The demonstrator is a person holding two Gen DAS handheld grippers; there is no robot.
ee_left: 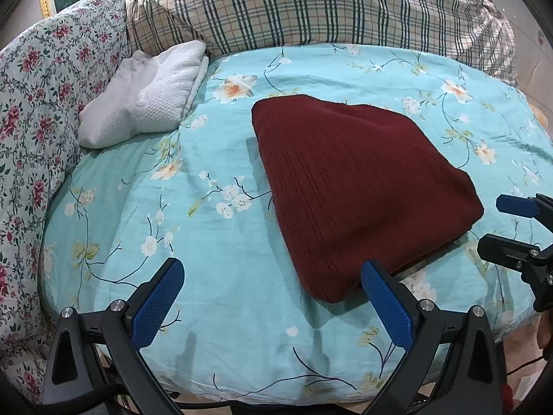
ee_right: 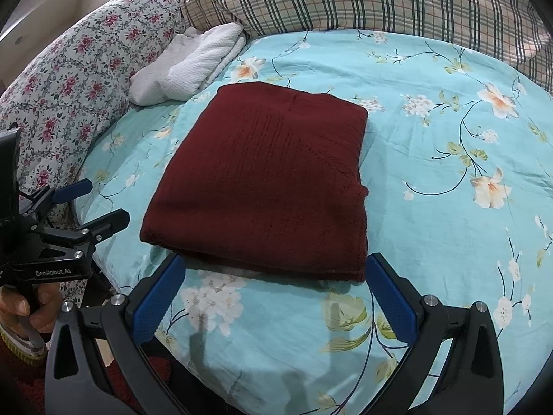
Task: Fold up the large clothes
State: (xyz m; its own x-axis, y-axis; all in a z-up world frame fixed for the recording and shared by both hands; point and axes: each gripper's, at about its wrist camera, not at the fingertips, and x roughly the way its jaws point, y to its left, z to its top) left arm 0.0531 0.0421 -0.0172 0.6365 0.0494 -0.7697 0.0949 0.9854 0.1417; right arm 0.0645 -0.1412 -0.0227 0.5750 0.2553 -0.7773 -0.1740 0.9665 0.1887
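Note:
A dark red knit garment (ee_left: 356,186) lies folded into a flat rectangle on the turquoise floral bed sheet (ee_left: 193,207). It also shows in the right wrist view (ee_right: 266,186). My left gripper (ee_left: 273,276) is open and empty, just in front of the garment's near left corner. My right gripper (ee_right: 276,273) is open and empty, just in front of the garment's near edge. The right gripper shows at the right edge of the left wrist view (ee_left: 508,228), open. The left gripper shows at the left of the right wrist view (ee_right: 93,204), open.
A folded white textured cloth (ee_left: 145,97) lies at the back left, also in the right wrist view (ee_right: 193,65). A plaid quilt (ee_left: 311,7) is bunched along the back. A pink floral quilt (ee_left: 38,103) lies along the left side.

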